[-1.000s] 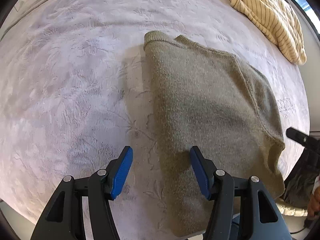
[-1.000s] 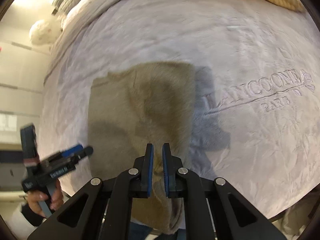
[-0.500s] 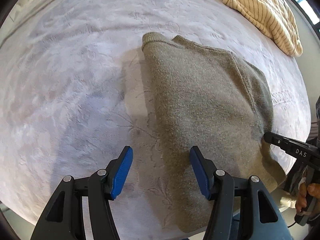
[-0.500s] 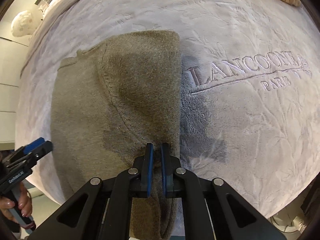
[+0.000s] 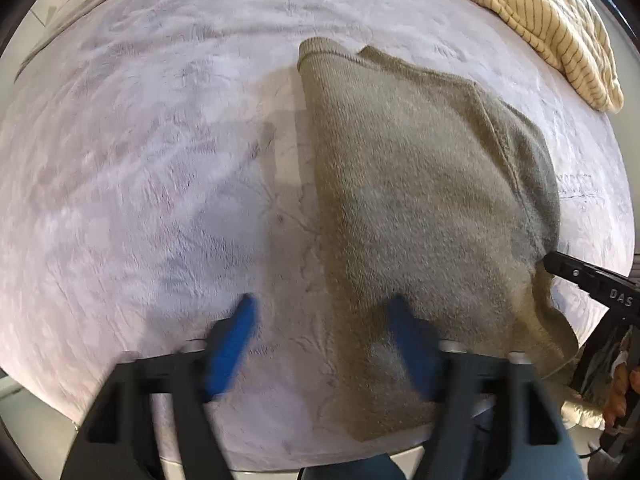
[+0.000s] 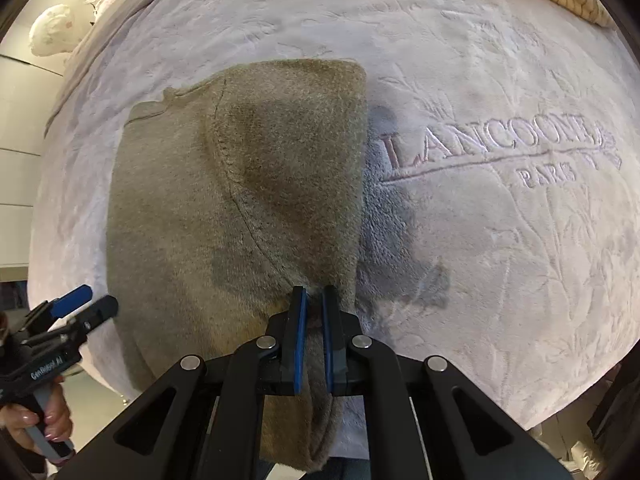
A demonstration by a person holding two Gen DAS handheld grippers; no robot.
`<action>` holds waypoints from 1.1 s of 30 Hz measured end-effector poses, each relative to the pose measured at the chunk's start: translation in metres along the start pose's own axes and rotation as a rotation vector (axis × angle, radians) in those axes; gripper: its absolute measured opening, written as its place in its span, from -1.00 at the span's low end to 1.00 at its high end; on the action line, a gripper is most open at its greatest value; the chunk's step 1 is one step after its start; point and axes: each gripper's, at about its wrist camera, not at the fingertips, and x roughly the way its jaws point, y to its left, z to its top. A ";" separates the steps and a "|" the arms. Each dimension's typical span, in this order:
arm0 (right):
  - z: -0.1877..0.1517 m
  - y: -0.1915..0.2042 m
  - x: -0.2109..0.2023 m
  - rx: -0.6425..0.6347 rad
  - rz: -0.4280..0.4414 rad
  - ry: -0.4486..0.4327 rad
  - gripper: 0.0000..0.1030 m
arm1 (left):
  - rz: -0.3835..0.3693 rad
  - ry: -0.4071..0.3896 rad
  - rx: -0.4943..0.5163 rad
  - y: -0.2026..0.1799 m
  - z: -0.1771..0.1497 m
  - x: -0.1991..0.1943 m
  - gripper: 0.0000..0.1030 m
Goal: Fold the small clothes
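An olive knit sweater (image 5: 420, 208) lies partly folded on a pale lilac plush blanket (image 5: 140, 160). My left gripper (image 5: 324, 320) is open just above the sweater's near left edge, one blue pad over the blanket, the other over the knit. My right gripper (image 6: 314, 300) is shut on the sweater's (image 6: 240, 200) near right edge, where a sleeve is folded over the body. The right gripper also shows in the left wrist view (image 5: 588, 280) at the sweater's right edge. The left gripper shows in the right wrist view (image 6: 80, 308), held by a hand.
A cream striped garment (image 5: 552, 28) lies at the blanket's far right corner. Embossed lettering (image 6: 500, 148) marks the blanket right of the sweater. The bed's near edge runs just below both grippers. A white round object (image 6: 52, 34) sits far left.
The right gripper has carried the sleeve edge down onto the sweater's body, so the fold lies flatter. The left gripper stays open and has shifted slightly, now blurred.
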 end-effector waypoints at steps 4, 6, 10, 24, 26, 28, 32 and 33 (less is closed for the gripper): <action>-0.002 -0.015 -0.004 0.028 -0.016 0.013 -0.79 | 0.007 -0.008 -0.008 -0.007 -0.005 -0.004 0.62; -0.004 -0.024 -0.007 0.075 0.024 0.021 -0.77 | 0.011 -0.001 -0.011 -0.008 -0.006 -0.003 0.62; -0.007 -0.031 -0.016 0.076 0.004 0.021 -0.77 | 0.016 0.013 -0.015 -0.016 -0.008 -0.004 0.62; 0.000 -0.006 -0.045 0.020 -0.026 0.000 -0.73 | 0.009 -0.020 0.005 -0.026 0.010 -0.024 0.62; 0.000 -0.004 -0.052 0.017 -0.039 -0.009 -0.63 | 0.007 -0.021 0.007 -0.028 0.017 -0.029 0.62; 0.003 0.002 -0.057 0.008 -0.059 -0.020 -0.39 | 0.004 -0.022 0.008 -0.034 0.024 -0.033 0.62; 0.006 0.011 -0.068 -0.019 -0.099 -0.048 -0.11 | 0.006 -0.049 0.012 -0.036 0.024 -0.043 0.62; 0.006 0.013 -0.072 -0.025 -0.106 -0.054 -0.11 | 0.005 -0.055 0.013 -0.035 0.025 -0.044 0.62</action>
